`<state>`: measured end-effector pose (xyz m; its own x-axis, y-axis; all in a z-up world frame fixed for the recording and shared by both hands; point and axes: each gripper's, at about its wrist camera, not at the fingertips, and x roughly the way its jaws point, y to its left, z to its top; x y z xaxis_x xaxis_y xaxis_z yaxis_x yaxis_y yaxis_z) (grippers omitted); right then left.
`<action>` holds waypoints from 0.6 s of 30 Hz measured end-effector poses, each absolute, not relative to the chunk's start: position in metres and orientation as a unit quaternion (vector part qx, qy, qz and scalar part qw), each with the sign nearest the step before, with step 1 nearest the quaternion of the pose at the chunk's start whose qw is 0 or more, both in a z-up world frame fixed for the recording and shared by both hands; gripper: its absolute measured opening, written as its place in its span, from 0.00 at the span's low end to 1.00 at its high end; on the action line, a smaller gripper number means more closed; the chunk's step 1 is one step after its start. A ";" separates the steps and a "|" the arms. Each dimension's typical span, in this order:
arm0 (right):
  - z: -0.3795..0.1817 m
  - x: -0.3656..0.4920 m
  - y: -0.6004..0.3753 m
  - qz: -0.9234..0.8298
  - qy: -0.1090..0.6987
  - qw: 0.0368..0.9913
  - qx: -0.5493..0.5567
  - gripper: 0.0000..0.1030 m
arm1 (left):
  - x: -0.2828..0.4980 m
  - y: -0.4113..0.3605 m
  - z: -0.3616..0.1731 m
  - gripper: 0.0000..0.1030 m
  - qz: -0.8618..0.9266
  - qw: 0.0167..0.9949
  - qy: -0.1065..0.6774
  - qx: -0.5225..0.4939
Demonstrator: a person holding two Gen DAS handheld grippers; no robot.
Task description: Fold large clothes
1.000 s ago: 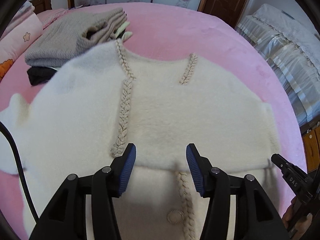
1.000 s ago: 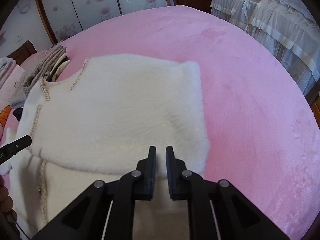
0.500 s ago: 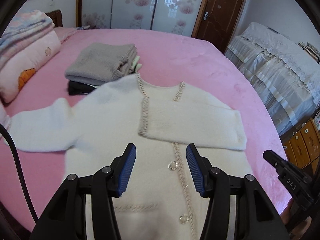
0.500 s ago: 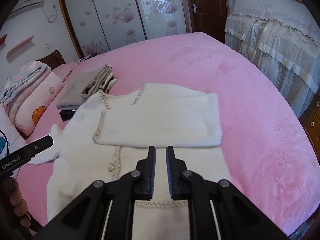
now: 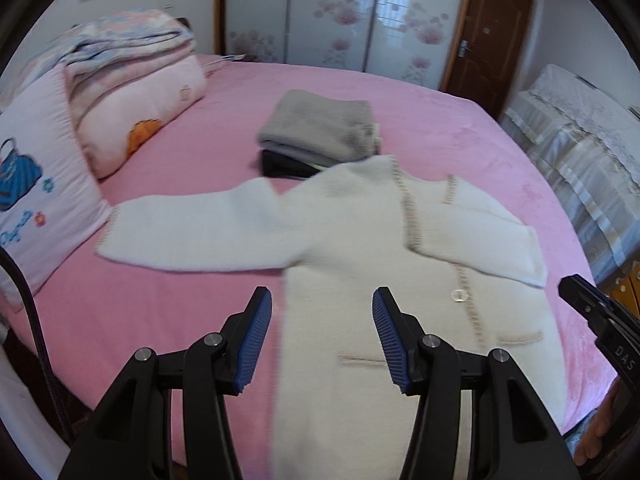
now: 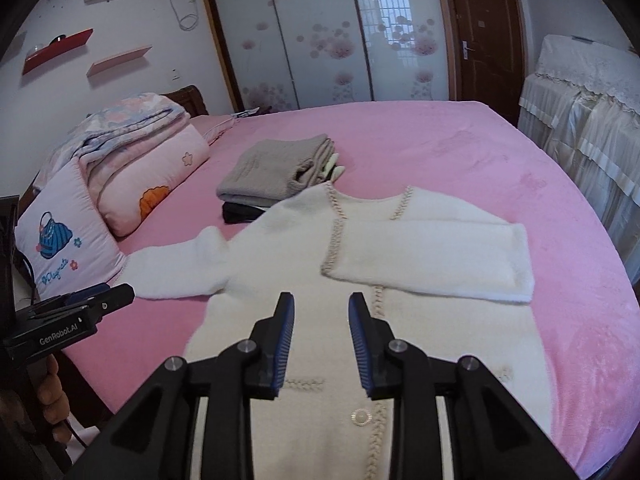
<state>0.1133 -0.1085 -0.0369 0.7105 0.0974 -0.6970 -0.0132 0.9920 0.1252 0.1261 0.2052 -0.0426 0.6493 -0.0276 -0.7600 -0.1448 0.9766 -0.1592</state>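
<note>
Right wrist view: a white cardigan [image 6: 360, 280] is spread on the pink bed [image 6: 500, 152], right sleeve folded across, left sleeve [image 5: 192, 236] outstretched. That cuff should be pinched squarely. Left gripper [image 5: 322, 334] is parted, empty; right gripper [image 6: 321, 340] is opening, empty.

Ahead of both tongs lies the fluffy cream cardigan with braided trim [image 6: 400, 320], flat on the pink plush bedspread [image 6: 480, 152]. Beyond its collar, touching it, a stack of folded grey and black knitwear [image 6: 276, 172] blocks the far-left path. Further left, the pink printed pillows and folded quilt [image 6: 132, 152] wall off that side. To the right and far ahead, bare bedspread leaves open passage.
</note>
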 end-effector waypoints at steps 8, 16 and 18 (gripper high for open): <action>-0.066 0.147 -0.017 0.071 0.399 0.914 0.024 0.27 | 0.125 0.328 -0.090 0.50 0.090 0.878 0.442 -0.157; -0.118 0.195 0.044 0.088 0.437 0.895 0.015 0.27 | 0.162 0.420 -0.172 0.50 0.107 0.838 0.490 -0.218; -0.130 0.207 0.055 0.090 0.445 0.891 0.013 0.27 | 0.172 0.439 -0.192 0.50 0.106 0.826 0.499 -0.241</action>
<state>0.2068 0.0548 -0.1301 0.5876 0.1716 -0.7907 -0.1477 0.9836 0.1037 0.1717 0.4386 -0.1915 0.4797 -0.0646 -0.8751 -0.4160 0.8613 -0.2916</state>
